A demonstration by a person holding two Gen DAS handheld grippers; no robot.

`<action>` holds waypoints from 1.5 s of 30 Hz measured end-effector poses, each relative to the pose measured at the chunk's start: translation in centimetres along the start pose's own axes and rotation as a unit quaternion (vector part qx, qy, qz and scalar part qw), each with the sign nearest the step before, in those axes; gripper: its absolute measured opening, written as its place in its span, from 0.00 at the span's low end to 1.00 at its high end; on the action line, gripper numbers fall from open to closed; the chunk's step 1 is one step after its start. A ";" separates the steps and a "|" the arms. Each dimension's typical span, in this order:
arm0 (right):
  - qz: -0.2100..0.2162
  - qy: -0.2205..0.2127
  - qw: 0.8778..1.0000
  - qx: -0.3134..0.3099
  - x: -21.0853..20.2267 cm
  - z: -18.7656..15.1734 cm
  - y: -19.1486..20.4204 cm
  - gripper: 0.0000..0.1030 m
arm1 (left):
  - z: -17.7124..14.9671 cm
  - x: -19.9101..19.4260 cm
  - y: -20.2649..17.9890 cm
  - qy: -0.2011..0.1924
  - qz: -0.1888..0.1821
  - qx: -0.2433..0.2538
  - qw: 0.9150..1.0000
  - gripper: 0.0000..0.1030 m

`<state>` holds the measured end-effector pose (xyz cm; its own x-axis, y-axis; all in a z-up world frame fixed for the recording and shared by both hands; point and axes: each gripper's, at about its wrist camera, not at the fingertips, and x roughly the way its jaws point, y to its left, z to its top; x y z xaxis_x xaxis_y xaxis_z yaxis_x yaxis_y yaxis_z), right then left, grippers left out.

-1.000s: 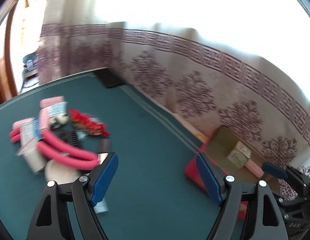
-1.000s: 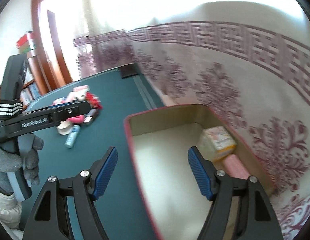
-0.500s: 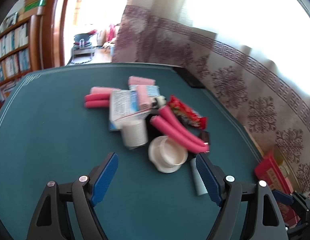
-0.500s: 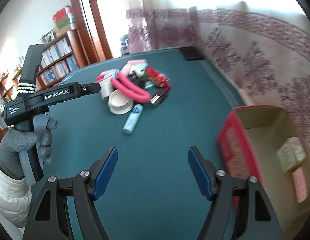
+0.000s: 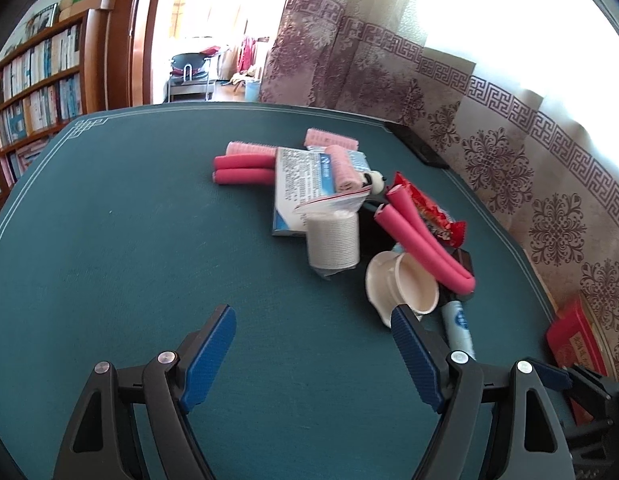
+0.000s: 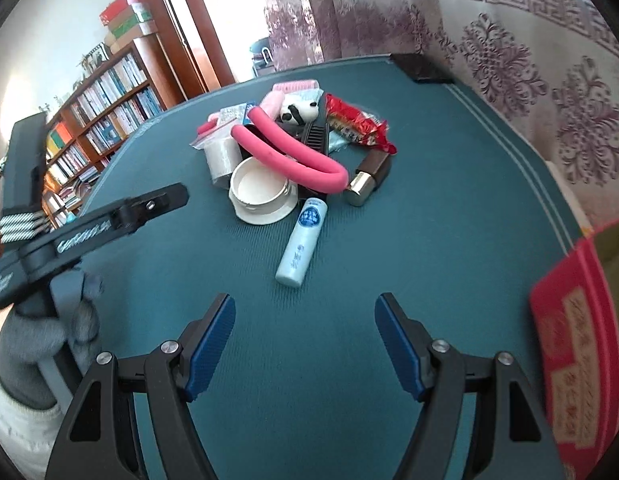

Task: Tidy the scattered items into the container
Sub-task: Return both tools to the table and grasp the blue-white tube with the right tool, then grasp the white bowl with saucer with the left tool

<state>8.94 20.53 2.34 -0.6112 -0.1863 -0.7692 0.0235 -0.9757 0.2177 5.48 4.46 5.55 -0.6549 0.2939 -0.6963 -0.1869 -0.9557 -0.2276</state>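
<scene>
A pile of items lies on the green table (image 5: 109, 260): pink foam rollers (image 5: 421, 236), a white cup (image 5: 405, 288), a white roll in a bag (image 5: 333, 240), a blue-white box (image 5: 305, 188), a red snack packet (image 5: 433, 212), a white tube (image 6: 303, 240), a brown cylinder (image 6: 369, 178) and a panda figure (image 6: 297, 112). The red box container (image 6: 577, 340) stands at the right edge; it also shows in the left wrist view (image 5: 573, 340). My left gripper (image 5: 313, 356) is open and empty, short of the pile. My right gripper (image 6: 305, 340) is open and empty, just before the tube.
A patterned curtain (image 5: 509, 160) runs along the table's far right side. A black flat object (image 6: 421, 68) lies at the far table corner. Bookshelves (image 6: 101, 112) stand to the left. The left gripper's body and gloved hand (image 6: 49, 280) show in the right wrist view.
Both grippers have swung left from the red box toward the pile and come closer to it. Both stayed open and empty.
</scene>
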 end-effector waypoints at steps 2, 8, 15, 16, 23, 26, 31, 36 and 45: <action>-0.005 0.003 1.000 -0.004 0.8 0.6 0.3 0.70 | 0.0 0.3 0.4 0.001 0.002 -0.004 1.000 0.79; -0.027 0.015 0.999 -0.016 3.2 2.3 0.8 0.58 | -0.2 1.2 1.1 0.007 0.002 -0.011 1.000 0.79; -0.073 0.014 0.996 -0.050 5.2 3.5 1.2 0.38 | -0.5 1.8 1.4 0.016 -0.001 -0.011 1.000 0.79; -0.080 0.011 0.995 -0.056 5.3 3.4 1.2 0.33 | -0.5 1.9 1.4 0.018 -0.001 -0.011 1.000 0.79; -0.098 -0.006 0.993 -0.063 4.1 2.3 -0.4 0.24 | -0.7 2.4 1.1 0.024 0.003 -0.005 1.000 0.79; -0.094 -0.012 0.994 -0.051 3.6 1.8 -1.5 0.23 | -0.7 2.4 0.4 0.023 0.005 0.010 1.000 0.79; -0.084 -0.019 0.995 -0.042 3.5 1.7 -1.9 0.23 | -0.5 2.6 -1.8 0.023 0.003 0.048 0.999 0.79; -0.071 -0.023 0.997 -0.035 3.5 1.7 -2.2 0.23 | 0.2 3.9 -4.5 0.029 0.004 0.089 0.996 0.79; -0.049 -0.027 0.998 -0.020 3.2 1.5 -2.8 0.23 | 0.7 6.2 -7.4 0.044 0.013 0.162 0.986 0.79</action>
<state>5.74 22.86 0.20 -0.6537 -0.0836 -0.7521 -0.0074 -0.9931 0.1168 2.34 13.31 3.38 -0.5992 0.2555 -0.7587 -0.4039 -0.9147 0.0110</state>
